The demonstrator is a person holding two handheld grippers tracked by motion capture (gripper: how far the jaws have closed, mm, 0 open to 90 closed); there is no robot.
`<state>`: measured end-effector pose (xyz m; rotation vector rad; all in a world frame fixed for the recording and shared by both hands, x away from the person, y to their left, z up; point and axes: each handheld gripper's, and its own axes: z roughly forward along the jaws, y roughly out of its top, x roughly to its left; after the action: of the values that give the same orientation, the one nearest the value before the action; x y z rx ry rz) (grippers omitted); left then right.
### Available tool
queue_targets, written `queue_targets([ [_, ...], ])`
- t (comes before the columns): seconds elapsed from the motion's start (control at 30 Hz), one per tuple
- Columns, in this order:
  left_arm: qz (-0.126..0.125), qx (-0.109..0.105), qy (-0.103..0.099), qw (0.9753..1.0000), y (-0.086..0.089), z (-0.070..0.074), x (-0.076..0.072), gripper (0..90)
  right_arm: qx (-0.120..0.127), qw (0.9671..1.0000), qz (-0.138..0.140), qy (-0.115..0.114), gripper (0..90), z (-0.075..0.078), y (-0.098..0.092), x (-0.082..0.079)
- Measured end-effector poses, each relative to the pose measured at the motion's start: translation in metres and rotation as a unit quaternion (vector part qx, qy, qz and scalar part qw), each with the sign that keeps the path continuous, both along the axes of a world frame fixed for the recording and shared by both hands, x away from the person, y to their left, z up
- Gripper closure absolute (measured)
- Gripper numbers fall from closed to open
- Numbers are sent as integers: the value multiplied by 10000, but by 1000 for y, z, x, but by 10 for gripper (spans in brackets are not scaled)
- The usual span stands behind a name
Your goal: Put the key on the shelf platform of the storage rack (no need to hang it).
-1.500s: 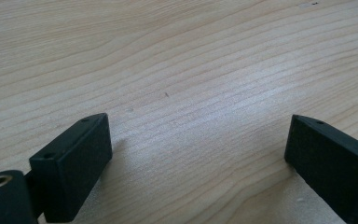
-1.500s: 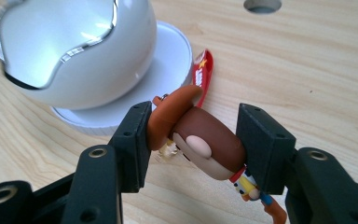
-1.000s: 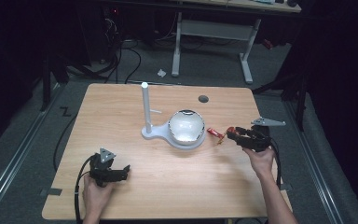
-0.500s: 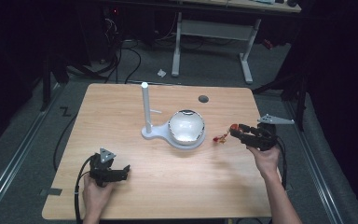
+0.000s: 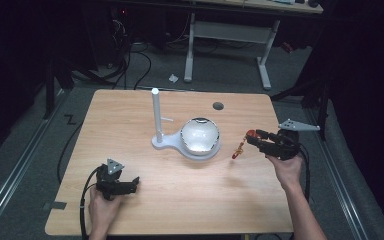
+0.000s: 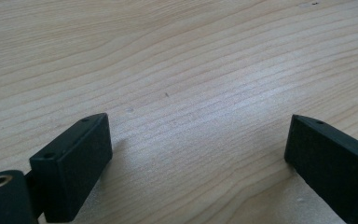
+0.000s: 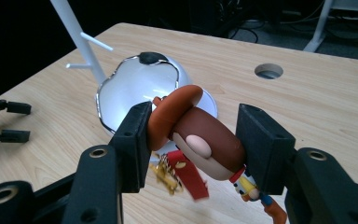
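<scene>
A: Start with the big things. What lies on the light wooden table (image 5: 180, 210)?

B: Near its middle sits a white plastic stand (image 5: 161, 141), an upright post with short side pegs, and joined to its base a white dish with a wavy silver rim (image 5: 200, 136). A round cable hole (image 5: 218, 106) sits toward the far edge.

A: And the grippers?

B: The right gripper (image 5: 258, 140) hovers just beside the dish, on its right, lifted off the table. Its jaws are closed on a small cowboy figure keychain with a brown hat and a red strap (image 7: 200, 140), pinching the brown head from both sides. The gold chain (image 7: 167, 172) and the small legs dangle below. The left gripper (image 5: 130, 184) rests low at the near left, well apart from the stand; its jaws stand wide with nothing between them, only bare wood.

A: What could go wrong from here?

B: The grip is on a rounded, smooth head, so the figure could well twist or slip out if the hand tilts or swings fast. If the aim is a peg, the chain's loop is small and hangs loose, so it may miss. The hanging strap could also snag the dish rim and nudge the light stand, which the left gripper is not steadying.
</scene>
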<state>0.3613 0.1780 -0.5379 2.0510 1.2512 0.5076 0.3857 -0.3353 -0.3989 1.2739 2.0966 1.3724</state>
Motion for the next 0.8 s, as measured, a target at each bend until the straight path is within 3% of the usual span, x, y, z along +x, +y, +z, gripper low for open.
queue_targets([
  [0.8, 10, -7, -6, 10000, 0, 0, 0, 81, 6, 9988, 473, -91, 478, 37, 24, 1],
])
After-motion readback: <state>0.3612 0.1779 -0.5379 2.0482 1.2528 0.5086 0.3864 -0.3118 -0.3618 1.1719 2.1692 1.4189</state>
